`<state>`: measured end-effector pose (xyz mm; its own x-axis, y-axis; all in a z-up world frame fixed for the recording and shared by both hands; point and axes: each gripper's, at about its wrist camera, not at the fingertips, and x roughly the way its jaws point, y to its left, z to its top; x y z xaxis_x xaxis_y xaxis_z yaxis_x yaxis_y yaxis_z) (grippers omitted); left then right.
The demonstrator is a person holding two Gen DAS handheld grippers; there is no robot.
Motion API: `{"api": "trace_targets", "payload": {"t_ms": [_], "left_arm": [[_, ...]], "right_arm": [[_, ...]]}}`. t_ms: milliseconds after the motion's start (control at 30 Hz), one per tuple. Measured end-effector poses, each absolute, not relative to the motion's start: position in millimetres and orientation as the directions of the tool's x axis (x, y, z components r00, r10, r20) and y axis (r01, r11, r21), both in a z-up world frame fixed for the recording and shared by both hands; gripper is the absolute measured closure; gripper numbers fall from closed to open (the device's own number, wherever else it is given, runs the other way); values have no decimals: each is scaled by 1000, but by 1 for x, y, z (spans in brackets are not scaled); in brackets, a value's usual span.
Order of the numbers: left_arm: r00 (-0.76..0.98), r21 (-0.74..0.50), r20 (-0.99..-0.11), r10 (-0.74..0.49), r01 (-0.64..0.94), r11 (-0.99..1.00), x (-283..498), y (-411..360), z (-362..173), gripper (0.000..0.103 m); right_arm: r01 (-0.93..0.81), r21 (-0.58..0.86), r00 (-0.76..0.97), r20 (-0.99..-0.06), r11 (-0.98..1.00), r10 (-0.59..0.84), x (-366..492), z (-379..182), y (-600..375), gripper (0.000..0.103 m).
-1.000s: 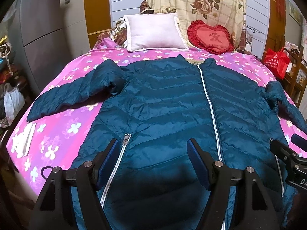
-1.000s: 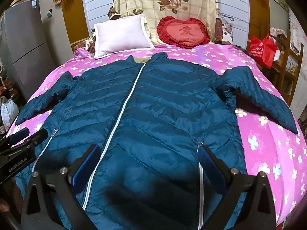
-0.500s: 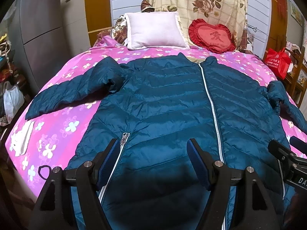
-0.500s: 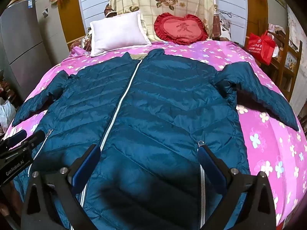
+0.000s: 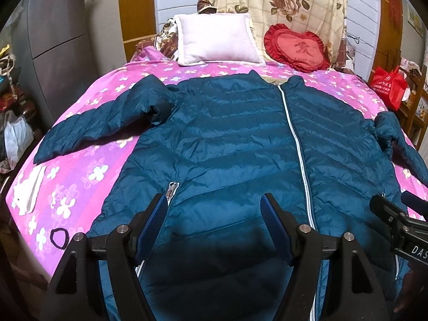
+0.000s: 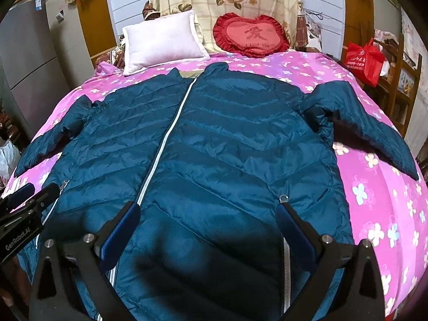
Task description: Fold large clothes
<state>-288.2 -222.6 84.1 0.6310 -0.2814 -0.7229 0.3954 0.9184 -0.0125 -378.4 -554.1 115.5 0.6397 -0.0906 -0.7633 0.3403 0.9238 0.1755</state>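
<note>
A dark teal quilted down jacket (image 5: 227,144) lies flat and zipped, front up, on the pink flowered bed (image 5: 88,171), collar toward the pillows, both sleeves spread out. It also fills the right wrist view (image 6: 219,149). My left gripper (image 5: 214,208) is open and empty above the jacket's lower left part, near a pocket zipper (image 5: 172,188). My right gripper (image 6: 208,216) is open and empty above the lower right part, by the other pocket zipper (image 6: 283,199). Each gripper shows at the edge of the other's view.
A white pillow (image 5: 216,40) and a red heart cushion (image 5: 297,48) lean at the head of the bed. A black hair tie (image 5: 59,236) and a white cloth (image 5: 28,190) lie on the bed's left edge. A red bag (image 6: 365,58) hangs at right, a grey cabinet (image 5: 58,42) at left.
Both grippers have moved slightly forward over the jacket's hem; the jacket sits a little lower and closer in both views. Both stay open.
</note>
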Motion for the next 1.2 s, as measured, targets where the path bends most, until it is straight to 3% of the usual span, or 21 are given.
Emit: {"api": "trace_targets", "payload": {"t_ms": [1200], "left_arm": [[618, -16, -734, -282, 399, 917, -281, -224, 79, 52]], "right_arm": [[328, 161, 626, -775, 931, -87, -370, 106, -549, 0]]}}
